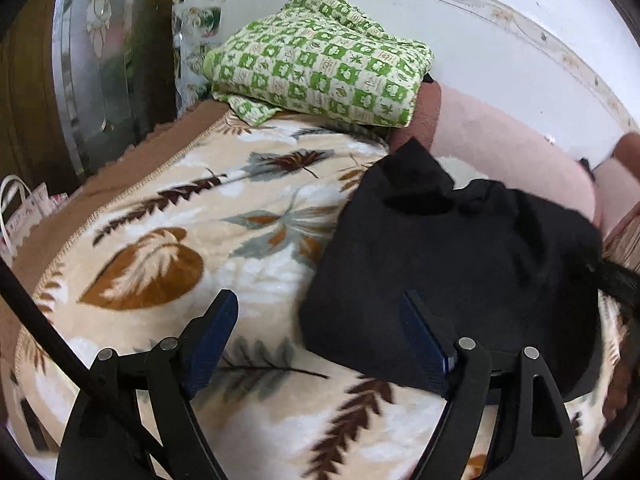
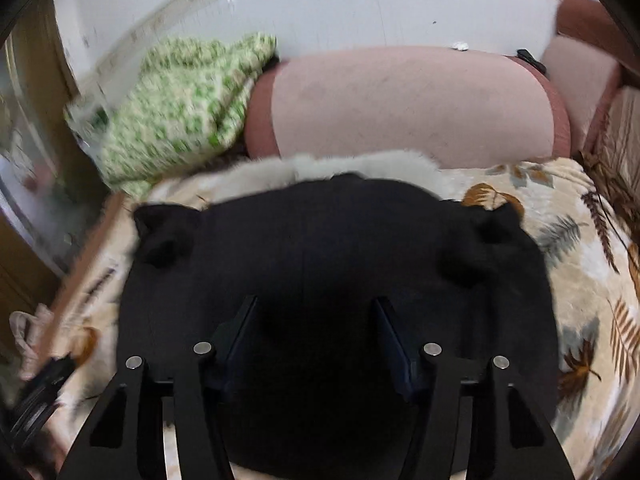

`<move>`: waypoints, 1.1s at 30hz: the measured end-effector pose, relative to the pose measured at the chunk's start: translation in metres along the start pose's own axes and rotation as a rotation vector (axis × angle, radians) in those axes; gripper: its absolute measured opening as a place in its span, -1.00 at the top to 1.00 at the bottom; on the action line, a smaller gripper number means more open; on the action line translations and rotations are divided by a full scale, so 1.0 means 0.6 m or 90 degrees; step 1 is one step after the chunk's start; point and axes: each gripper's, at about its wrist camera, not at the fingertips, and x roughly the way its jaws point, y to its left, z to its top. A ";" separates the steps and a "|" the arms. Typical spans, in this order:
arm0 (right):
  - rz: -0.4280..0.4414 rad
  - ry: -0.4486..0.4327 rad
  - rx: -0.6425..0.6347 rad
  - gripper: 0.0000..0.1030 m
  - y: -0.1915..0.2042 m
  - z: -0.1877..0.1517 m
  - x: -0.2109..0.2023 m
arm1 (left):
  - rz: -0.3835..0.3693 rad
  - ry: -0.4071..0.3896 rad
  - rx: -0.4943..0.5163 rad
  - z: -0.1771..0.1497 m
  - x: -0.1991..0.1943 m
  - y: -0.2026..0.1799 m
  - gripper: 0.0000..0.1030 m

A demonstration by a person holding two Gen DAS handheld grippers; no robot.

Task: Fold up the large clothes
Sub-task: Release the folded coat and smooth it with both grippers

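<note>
A black garment [image 2: 320, 248] lies spread on a bed covered by a leaf-print blanket [image 1: 192, 216], with both pairs of tongs poised above it. In the right wrist view the garment fills the middle of the frame, two bunched corners sticking up at its far left and far right edges — the right tongs [image 2: 316, 312] hang over its centre with the jaws wide apart and nothing between them. In the left wrist view the left tongs [image 1: 320, 312] also stand wide and empty; the left finger sits over bare blanket, the right finger over the garment's near left edge. Whether either finger touches the cloth cannot be told.

Beyond the garment, a strip of white fleece [image 2: 360, 164] shows at its far edge, and behind that a long pink bolster [image 2: 400, 104] lies along the white wall [image 2: 320, 8]. A folded green-and-white checked quilt [image 1: 320, 60] rests at the head of the bed, beside the bolster's left end. The right wrist view is blurred at its left side.
</note>
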 end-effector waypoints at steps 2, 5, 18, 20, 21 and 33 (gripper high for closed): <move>-0.052 -0.002 -0.001 -0.28 0.008 0.014 0.056 | -0.006 0.013 0.002 0.006 0.012 0.007 -0.58; -0.110 0.008 0.032 -0.54 -0.005 0.032 0.144 | -0.027 0.027 -0.018 0.016 0.021 0.020 -0.58; -0.174 -0.079 -0.024 -0.63 0.039 0.082 0.104 | -0.013 0.040 -0.089 0.037 0.019 0.081 -0.58; -0.113 -0.110 -0.034 -0.62 0.071 0.079 0.057 | -0.018 0.041 -0.104 0.037 0.016 0.089 -0.58; -0.070 -0.100 -0.048 -0.57 0.093 0.074 0.047 | -0.019 0.040 -0.112 0.037 0.015 0.092 -0.58; -0.038 0.048 -0.104 0.09 0.233 0.058 0.261 | 0.000 0.036 -0.086 0.039 0.030 0.078 -0.58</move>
